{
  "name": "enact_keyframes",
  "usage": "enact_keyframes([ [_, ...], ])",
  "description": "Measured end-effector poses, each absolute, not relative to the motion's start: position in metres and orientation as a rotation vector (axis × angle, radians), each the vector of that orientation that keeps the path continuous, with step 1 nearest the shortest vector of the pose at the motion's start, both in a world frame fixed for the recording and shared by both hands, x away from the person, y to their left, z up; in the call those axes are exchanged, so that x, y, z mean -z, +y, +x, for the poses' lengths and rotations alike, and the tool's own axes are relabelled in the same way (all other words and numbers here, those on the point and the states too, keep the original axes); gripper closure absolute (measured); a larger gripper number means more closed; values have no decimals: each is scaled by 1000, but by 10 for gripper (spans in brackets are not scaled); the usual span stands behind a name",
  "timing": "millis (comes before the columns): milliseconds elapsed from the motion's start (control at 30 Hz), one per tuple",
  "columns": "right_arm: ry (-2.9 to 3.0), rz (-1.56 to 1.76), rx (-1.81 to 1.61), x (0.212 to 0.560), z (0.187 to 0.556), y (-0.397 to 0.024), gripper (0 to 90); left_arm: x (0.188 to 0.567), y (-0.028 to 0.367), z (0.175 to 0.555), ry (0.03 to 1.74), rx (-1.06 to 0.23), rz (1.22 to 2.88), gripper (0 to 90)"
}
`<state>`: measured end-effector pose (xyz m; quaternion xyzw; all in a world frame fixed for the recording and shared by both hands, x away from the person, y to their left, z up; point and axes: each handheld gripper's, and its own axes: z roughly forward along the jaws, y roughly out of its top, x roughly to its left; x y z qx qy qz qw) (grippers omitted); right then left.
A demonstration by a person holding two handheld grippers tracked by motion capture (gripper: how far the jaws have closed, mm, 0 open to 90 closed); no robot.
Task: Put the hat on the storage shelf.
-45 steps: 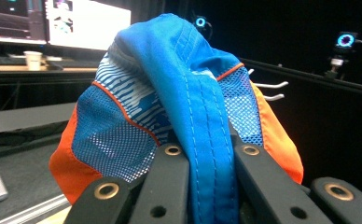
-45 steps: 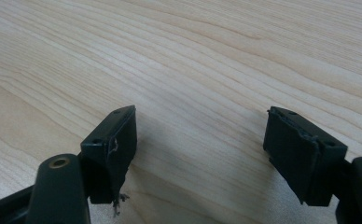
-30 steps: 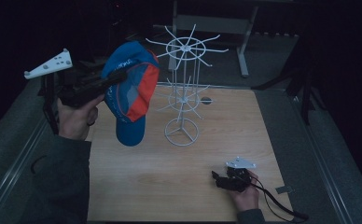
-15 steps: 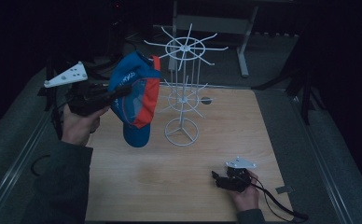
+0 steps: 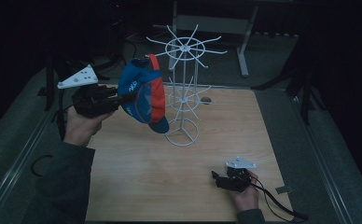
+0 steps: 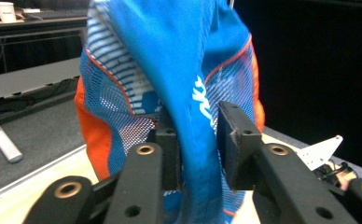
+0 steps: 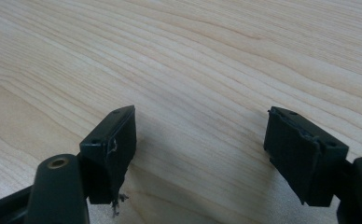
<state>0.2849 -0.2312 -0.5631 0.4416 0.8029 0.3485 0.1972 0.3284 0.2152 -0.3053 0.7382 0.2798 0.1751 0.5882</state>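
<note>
A blue and orange mesh cap (image 5: 142,93) hangs in the air just left of the white wire rack (image 5: 184,88), its top edge close to one of the rack's arms; I cannot tell whether it is hooked there. My left gripper (image 5: 123,98) reaches it from the left. In the left gripper view a fold of the cap (image 6: 179,79) lies between the jaws of the left gripper (image 6: 200,126), which have just been opening, and the right pad (image 6: 233,135) stands off the cloth. My right gripper (image 5: 221,179) rests open on the wooden table (image 5: 137,186). The right gripper (image 7: 200,140) has nothing between its jaws.
The rack stands on a ring base (image 5: 182,135) at the middle back of the table, with thin arms sticking out all round. A small dark round thing (image 5: 206,99) lies behind it. Metal rails (image 5: 309,140) run along both table sides. The surroundings are dark.
The left hand has carried the cap right and a little down, closer to the rack. The right hand has stayed where it was.
</note>
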Motion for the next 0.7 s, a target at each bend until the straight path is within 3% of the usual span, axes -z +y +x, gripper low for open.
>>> enact_keyframes([
  [400, 2248, 1236, -976, 563, 285, -231, 251, 302, 220, 322, 716, -491, 1720, 601],
  [700, 2248, 1237, -976, 563, 285, -231, 251, 301, 223, 316, 738, -536, 1705, 599],
])
